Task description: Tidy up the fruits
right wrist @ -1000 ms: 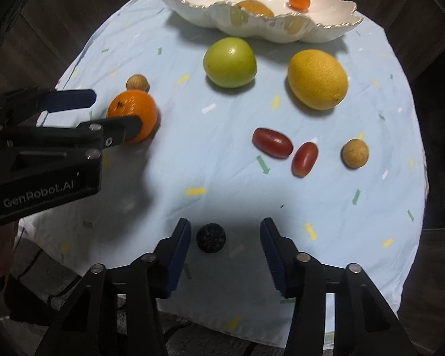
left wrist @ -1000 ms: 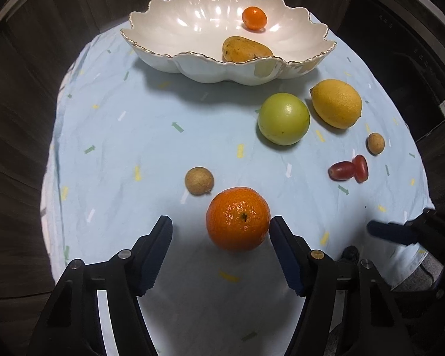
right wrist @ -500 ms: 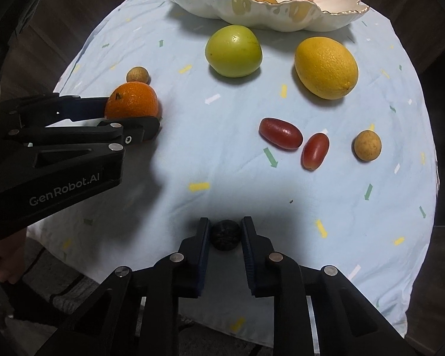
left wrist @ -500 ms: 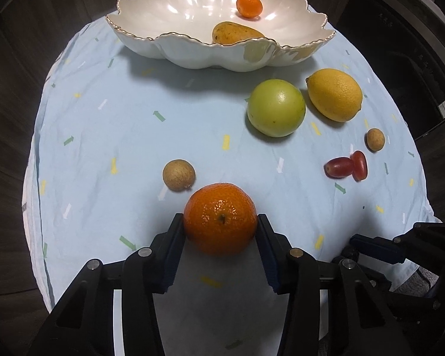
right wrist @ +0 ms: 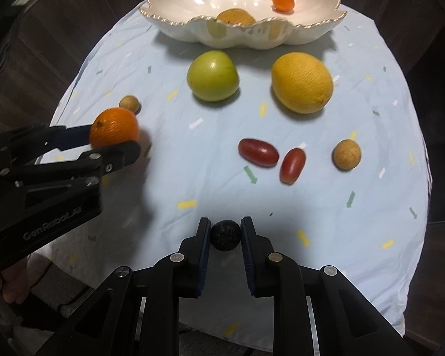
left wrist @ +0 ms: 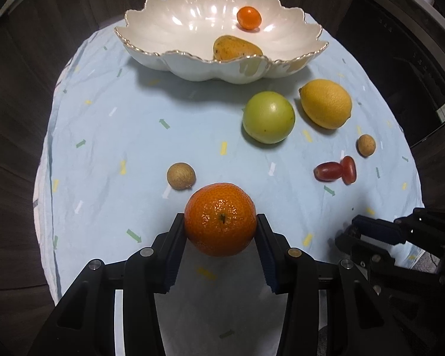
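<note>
My left gripper (left wrist: pixel 220 222) is shut on a large orange (left wrist: pixel 220 219) and holds it just above the cloth; it also shows in the right wrist view (right wrist: pixel 114 128). My right gripper (right wrist: pixel 225 231) is shut on a small dark round fruit (right wrist: pixel 225 235) near the table's front edge. A white scalloped bowl (left wrist: pixel 192 65) at the back holds a small orange fruit (left wrist: pixel 249 17) and a yellow-brown fruit (left wrist: pixel 235 48). On the cloth lie a green apple (left wrist: pixel 268 117), a lemon (left wrist: pixel 326 103), two red grapes (left wrist: pixel 336 170) and two small tan fruits (left wrist: pixel 181 176) (left wrist: pixel 366 145).
A light blue cloth (left wrist: pixel 118 136) with small coloured marks covers the round table. Dark wood floor surrounds the table on all sides. The right gripper's body (left wrist: pixel 400 237) shows at the lower right in the left wrist view.
Both grippers closed: the left on the orange, the right on the dark fruit. Both have since lifted slightly with their fruit and the views moved a little closer to the bowl.
</note>
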`<act>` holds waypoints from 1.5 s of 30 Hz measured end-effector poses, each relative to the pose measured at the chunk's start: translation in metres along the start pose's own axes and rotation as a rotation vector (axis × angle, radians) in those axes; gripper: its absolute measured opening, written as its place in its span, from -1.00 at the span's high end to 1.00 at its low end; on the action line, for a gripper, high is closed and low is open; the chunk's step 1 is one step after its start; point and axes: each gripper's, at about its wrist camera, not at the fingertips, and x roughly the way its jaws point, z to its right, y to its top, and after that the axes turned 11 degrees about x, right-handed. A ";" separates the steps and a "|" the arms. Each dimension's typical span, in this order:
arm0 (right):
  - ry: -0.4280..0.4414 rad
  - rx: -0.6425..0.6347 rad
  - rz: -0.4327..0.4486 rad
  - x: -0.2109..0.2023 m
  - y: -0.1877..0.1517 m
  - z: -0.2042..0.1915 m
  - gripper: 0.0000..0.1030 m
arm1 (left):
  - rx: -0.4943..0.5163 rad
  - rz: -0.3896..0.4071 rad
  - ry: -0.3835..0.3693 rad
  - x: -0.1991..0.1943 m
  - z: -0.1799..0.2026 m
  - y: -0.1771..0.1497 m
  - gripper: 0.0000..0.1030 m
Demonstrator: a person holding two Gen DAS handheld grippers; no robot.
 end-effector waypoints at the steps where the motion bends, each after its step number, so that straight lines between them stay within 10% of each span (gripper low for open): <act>1: 0.001 0.004 0.008 -0.002 0.001 0.002 0.58 | 0.000 0.003 0.002 -0.002 0.000 0.000 0.13; 45: 0.057 0.078 0.283 -0.074 0.090 0.023 0.58 | -0.005 0.139 0.069 -0.072 0.006 0.076 0.13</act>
